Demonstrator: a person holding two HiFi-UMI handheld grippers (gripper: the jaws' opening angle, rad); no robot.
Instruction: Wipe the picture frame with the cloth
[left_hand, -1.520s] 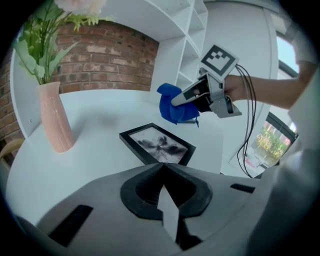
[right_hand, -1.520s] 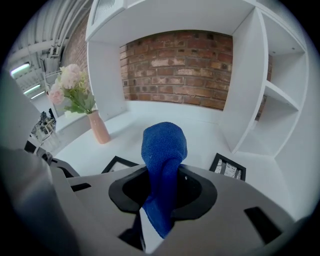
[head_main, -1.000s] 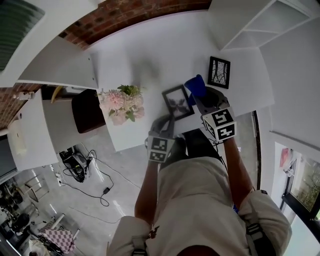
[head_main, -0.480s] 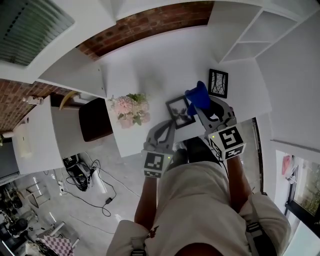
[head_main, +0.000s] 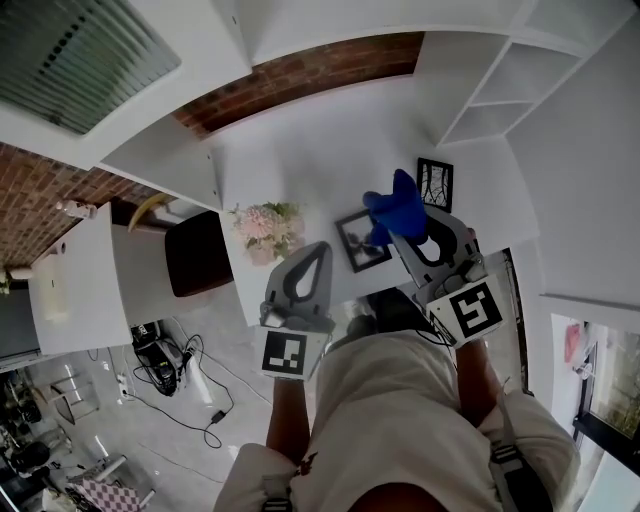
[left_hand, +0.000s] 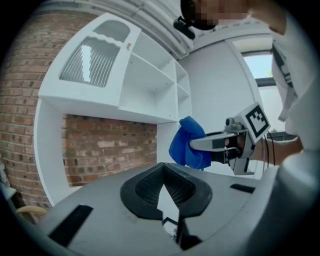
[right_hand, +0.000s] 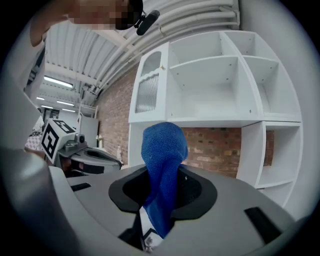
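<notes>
A: Step in hand?
B: Right gripper (head_main: 404, 231) clenched on the blue cloth (head_main: 397, 201), above the nearer picture frame (head_main: 358, 243) on the desk (head_main: 300, 150); left gripper (head_main: 320, 249) jaws together, empty; next, probably, lower the cloth onto the frame's face.
A: Count?
B: Two frames, the second frame (head_main: 436, 184) farther back; one cloth; one flower bunch (head_main: 268, 228).

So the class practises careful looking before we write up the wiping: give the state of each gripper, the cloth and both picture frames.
Left gripper: fingers together, holding nothing.
Right gripper: fingers shut on the blue cloth.
The blue cloth: bunched, sticking out past the fingers.
Nearer picture frame: on the white table, held by neither gripper.
Farther picture frame: on the table, away from both grippers.
</notes>
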